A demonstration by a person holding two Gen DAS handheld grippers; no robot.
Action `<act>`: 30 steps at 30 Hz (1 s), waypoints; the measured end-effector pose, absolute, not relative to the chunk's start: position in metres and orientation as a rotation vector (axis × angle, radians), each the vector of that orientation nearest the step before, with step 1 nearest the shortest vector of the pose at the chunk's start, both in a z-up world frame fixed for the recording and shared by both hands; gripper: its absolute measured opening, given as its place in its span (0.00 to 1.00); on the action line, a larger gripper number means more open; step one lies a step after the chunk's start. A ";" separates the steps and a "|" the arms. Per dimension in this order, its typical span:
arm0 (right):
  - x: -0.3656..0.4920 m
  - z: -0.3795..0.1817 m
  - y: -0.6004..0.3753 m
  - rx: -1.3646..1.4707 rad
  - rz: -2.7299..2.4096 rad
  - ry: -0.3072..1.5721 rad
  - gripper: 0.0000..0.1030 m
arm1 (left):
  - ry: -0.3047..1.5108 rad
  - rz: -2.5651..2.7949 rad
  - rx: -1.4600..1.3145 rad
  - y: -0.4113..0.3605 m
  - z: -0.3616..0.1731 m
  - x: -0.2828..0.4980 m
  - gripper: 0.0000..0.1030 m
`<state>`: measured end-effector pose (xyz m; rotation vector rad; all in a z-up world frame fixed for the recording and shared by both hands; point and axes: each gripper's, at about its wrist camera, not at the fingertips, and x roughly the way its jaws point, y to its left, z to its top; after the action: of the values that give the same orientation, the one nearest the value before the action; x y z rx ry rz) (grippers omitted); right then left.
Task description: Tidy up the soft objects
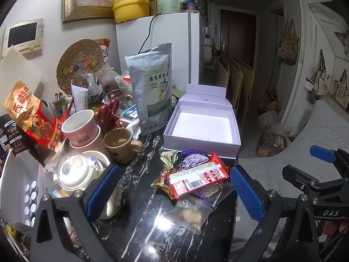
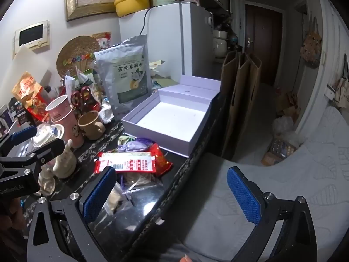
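A pile of soft packets lies on the black marble table in front of an empty white box (image 1: 202, 126) (image 2: 172, 120). On top is a red and white snack packet (image 1: 196, 178) (image 2: 126, 162). Behind it sit a purple cloth pouch (image 1: 193, 160) (image 2: 132, 146) and a green wrapper (image 1: 170, 157). A clear bag with pale lumps (image 1: 192, 212) lies nearest. My left gripper (image 1: 174, 192) hovers open just before the pile, holding nothing. My right gripper (image 2: 172, 192) is open too, over the table's right edge, with the pile at its left finger.
Left of the pile stand a brown mug (image 1: 121, 145), stacked pink paper cups (image 1: 81, 128), a white lidded pot (image 1: 74, 170) and red scissors (image 1: 109, 111). A silver tea pouch (image 1: 151, 91) leans behind the box. The table edge (image 2: 185, 166) drops to a grey quilted surface (image 2: 283, 174).
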<state>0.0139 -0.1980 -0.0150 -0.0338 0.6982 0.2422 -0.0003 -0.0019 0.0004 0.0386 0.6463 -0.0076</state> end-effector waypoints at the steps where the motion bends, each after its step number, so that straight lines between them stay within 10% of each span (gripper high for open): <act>1: 0.014 -0.015 -0.198 -0.039 0.240 0.699 1.00 | 0.646 -0.013 0.036 -0.001 0.002 -0.002 1.00; 30: 0.010 -0.012 -0.200 -0.039 0.231 0.690 1.00 | 0.636 -0.045 0.007 -0.003 0.005 -0.006 1.00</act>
<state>0.0104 -0.2002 -0.0122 -0.0388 0.6905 0.2312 -0.0056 -0.0034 0.0051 0.0066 0.6363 -0.0449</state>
